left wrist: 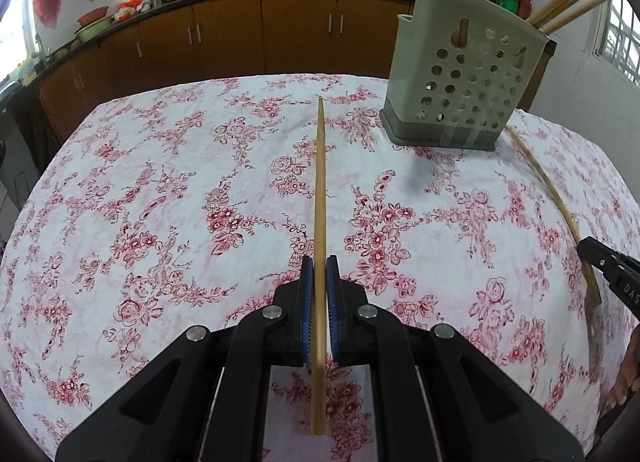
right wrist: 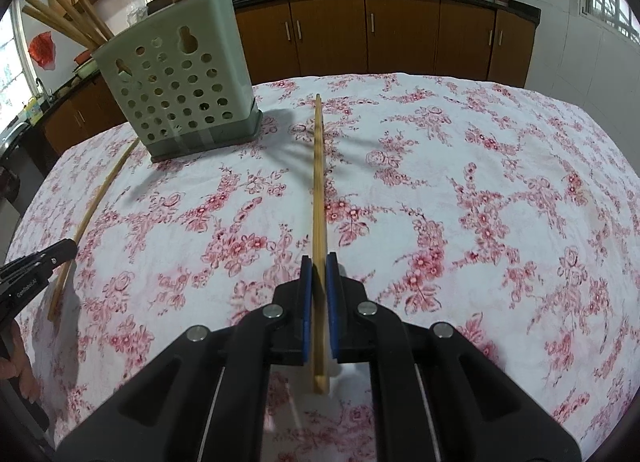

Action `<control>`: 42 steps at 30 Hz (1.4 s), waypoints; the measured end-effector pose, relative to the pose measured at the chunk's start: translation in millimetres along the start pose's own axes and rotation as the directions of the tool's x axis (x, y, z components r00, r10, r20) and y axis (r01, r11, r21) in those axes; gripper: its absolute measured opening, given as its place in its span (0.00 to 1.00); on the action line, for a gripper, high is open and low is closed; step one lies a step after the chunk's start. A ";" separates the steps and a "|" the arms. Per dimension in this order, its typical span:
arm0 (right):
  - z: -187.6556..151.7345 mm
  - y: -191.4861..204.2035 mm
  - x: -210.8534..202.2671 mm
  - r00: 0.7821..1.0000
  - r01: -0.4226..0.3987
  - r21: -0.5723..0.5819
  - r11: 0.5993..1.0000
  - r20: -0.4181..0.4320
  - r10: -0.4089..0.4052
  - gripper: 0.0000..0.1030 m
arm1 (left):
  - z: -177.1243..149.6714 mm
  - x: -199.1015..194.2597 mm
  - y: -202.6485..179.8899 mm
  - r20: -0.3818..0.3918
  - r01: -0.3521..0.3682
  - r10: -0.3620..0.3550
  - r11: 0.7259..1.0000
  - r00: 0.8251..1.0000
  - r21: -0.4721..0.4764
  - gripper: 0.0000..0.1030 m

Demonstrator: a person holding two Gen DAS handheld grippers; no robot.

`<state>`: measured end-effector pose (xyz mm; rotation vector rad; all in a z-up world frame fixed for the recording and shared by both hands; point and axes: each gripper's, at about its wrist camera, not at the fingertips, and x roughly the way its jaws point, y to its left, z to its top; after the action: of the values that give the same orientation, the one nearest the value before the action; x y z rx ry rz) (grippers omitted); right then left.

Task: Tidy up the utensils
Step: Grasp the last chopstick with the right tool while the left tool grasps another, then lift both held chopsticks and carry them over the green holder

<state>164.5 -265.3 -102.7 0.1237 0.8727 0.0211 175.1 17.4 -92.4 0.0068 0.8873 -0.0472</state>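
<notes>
Between the blue pads of my left tongs I am gripping one chopstick, its long axis running straight ahead along the fingers, tip pointing out over the floral tabletop. My right tongs are clamping a second chopstick the same way, lengthwise and pointing forward. Standing ahead is the perforated green holder, already bristling with upright sticks: ahead-right of my left tongs, ahead-left of my right, so it is sitting between the two hands, about equally near by my guess. Both sticks are lying low and nearly flat, so I am judging each needs tipping upright before dropping in. Open cloth is lying all around; only the holder's rim and the sticks already in it are crowding the entry.
</notes>
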 end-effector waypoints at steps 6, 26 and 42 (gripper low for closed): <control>13.6 -6.7 -39.0 0.995 0.001 0.013 1.000 0.102 -0.002 0.08 | 6.8 -31.9 5.1 0.075 -0.001 0.000 1.000 0.997 0.017 0.07; 85.4 9.5 -170.6 0.870 -0.172 -0.015 0.985 0.467 0.159 0.08 | 90.0 -160.7 0.5 0.435 0.141 -0.123 0.990 0.892 -0.008 0.07; 160.3 53.4 -213.9 0.694 -0.211 -0.109 0.971 0.683 0.227 0.08 | 149.7 -191.6 -44.7 0.649 0.224 -0.169 0.975 0.742 -0.002 0.07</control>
<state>151.3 -243.1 168.6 0.1986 0.0892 0.1997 168.3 -23.8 151.3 -0.1733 0.1832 -0.2018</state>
